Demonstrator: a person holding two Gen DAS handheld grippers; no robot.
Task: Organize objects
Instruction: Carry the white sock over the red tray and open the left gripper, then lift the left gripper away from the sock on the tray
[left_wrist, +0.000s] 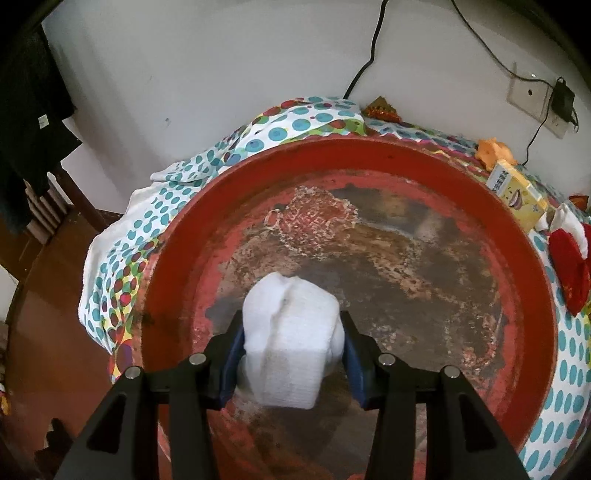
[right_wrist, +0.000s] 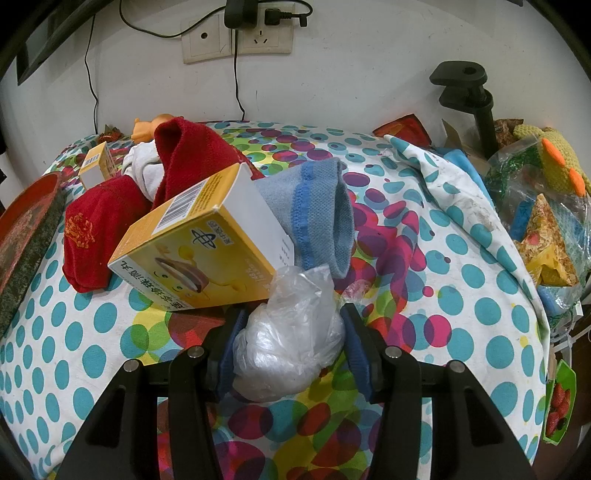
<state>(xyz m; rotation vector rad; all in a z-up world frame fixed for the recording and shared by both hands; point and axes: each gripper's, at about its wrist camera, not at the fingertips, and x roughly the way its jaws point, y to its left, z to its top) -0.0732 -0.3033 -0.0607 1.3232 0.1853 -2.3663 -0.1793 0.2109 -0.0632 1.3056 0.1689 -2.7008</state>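
My left gripper (left_wrist: 291, 332) is shut on a folded white sock (left_wrist: 291, 339) and holds it over the worn red round tray (left_wrist: 229, 206). My right gripper (right_wrist: 291, 332) is shut on a crumpled clear plastic bag (right_wrist: 291, 339) just above the polka-dot tablecloth (right_wrist: 443, 295). In front of it lie a yellow box (right_wrist: 199, 243), a blue-grey sock (right_wrist: 317, 214), red socks (right_wrist: 92, 229) and a white cloth (right_wrist: 147, 170). The tray's edge (right_wrist: 26, 236) shows at far left.
A second yellow box (right_wrist: 96, 162) and an orange toy (right_wrist: 155, 123) sit near the wall. Snack bags and a knitted toy (right_wrist: 546, 206) pile at right beside a black clamp stand (right_wrist: 476, 99). Wall sockets with cables (right_wrist: 236, 33) are behind.
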